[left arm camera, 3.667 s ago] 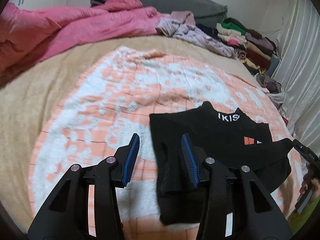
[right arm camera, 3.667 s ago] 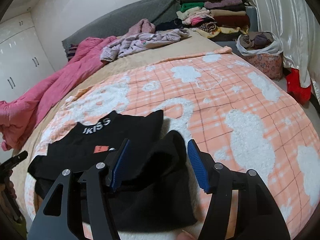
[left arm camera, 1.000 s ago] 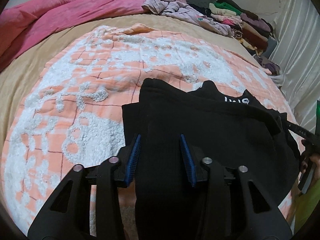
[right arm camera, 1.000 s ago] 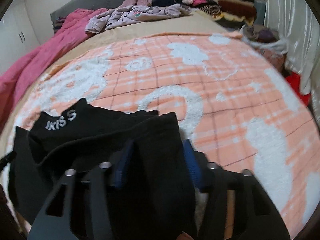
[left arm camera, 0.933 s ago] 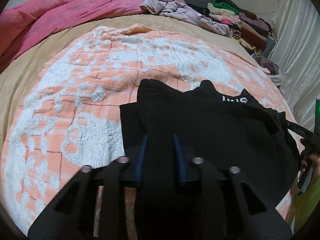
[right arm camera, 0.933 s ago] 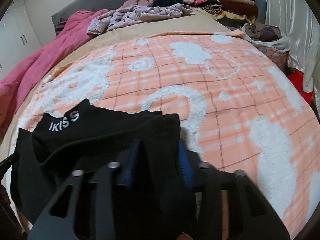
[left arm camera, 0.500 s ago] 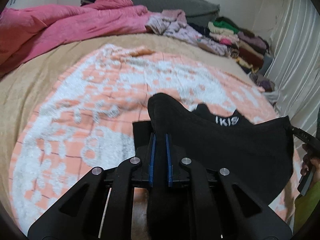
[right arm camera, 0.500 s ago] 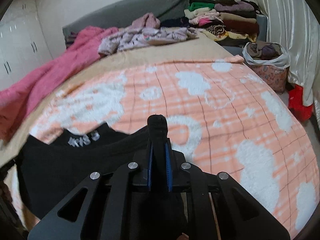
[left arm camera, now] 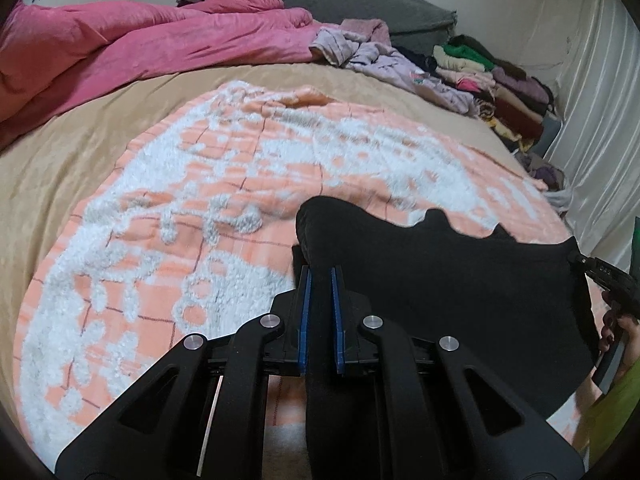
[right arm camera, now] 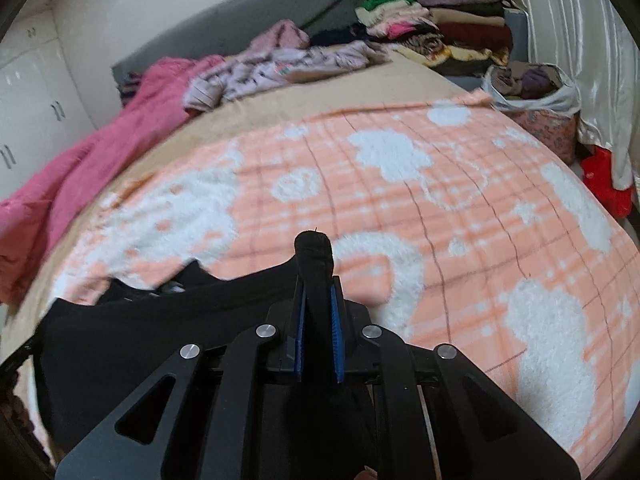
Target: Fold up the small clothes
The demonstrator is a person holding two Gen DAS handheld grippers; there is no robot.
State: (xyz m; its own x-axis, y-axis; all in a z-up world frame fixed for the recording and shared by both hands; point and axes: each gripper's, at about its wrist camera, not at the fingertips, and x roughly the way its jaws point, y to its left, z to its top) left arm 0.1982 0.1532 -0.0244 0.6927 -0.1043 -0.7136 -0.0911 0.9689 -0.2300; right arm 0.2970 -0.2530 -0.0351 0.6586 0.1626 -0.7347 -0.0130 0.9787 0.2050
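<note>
Black knit fabric fills the lower right of the left wrist view: the black garment [left arm camera: 440, 292] hangs as a taut sheet above the peach-and-white fleece blanket [left arm camera: 192, 216] that covers the bed. The left gripper [left arm camera: 319, 280] is clamped on one bunched corner of it, blue pads pressed together with cloth standing up between them. From this corner the held edge runs rightward, across the view, to the far corner, where the tip of the right gripper [left arm camera: 600, 272] meets the cloth; whether that gripper is closed cannot be told from here. A pink duvet [left arm camera: 132, 40] and stacked folded clothes [left arm camera: 492, 76] lie well apart at the head of the bed. In the right wrist view the right gripper [right arm camera: 318, 304] is likewise closed on a bunched corner of the black garment [right arm camera: 160, 320], a nub of cloth rising above its pads, and the sheet stretches leftward toward the other hand. A plastic bag of clothes [right arm camera: 532, 88] sits beside the bed, far off. The garment's long axis thus lies between the two grippers, crosswise to both, with each gripper at one end and neither nearer the middle. The body of the cloth lies on the side facing the person, so the fold would likely be carried forward over the blanket, both corners level.
</note>
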